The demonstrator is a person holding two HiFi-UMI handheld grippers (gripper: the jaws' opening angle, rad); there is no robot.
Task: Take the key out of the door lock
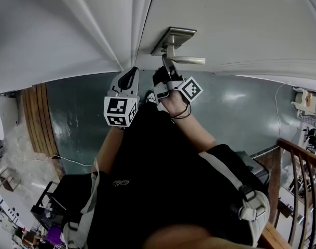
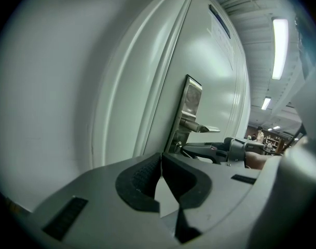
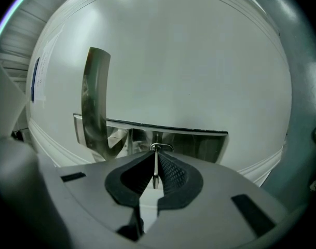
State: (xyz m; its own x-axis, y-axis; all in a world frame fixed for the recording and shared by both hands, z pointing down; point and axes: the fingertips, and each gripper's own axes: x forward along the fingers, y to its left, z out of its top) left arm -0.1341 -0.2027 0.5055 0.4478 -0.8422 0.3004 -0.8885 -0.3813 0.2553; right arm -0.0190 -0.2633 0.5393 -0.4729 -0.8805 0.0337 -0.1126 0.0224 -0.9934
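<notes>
A white door (image 1: 241, 19) carries a metal lock plate (image 1: 170, 38) with a lever handle (image 1: 186, 60). Just under the handle my right gripper (image 1: 167, 66) points at the lock. Its pads are shut on the key (image 3: 155, 166), a thin metal strip held edge-on. The key's ring (image 3: 161, 147) sits against the lock plate (image 3: 191, 141), below the handle (image 3: 94, 102). My left gripper (image 1: 130, 78) hangs beside the door frame, left of the lock. Its pads (image 2: 147, 173) touch with nothing between them. The left gripper view shows the right gripper (image 2: 220, 150) reaching the lock plate (image 2: 191, 100).
The door frame and white wall (image 1: 54, 30) lie to the left. Below is a dark green floor (image 1: 235, 102). A wooden railing (image 1: 303, 165) stands at the right, and wooden boards (image 1: 36, 118) at the left. The person's black clothing (image 1: 163, 180) fills the lower middle.
</notes>
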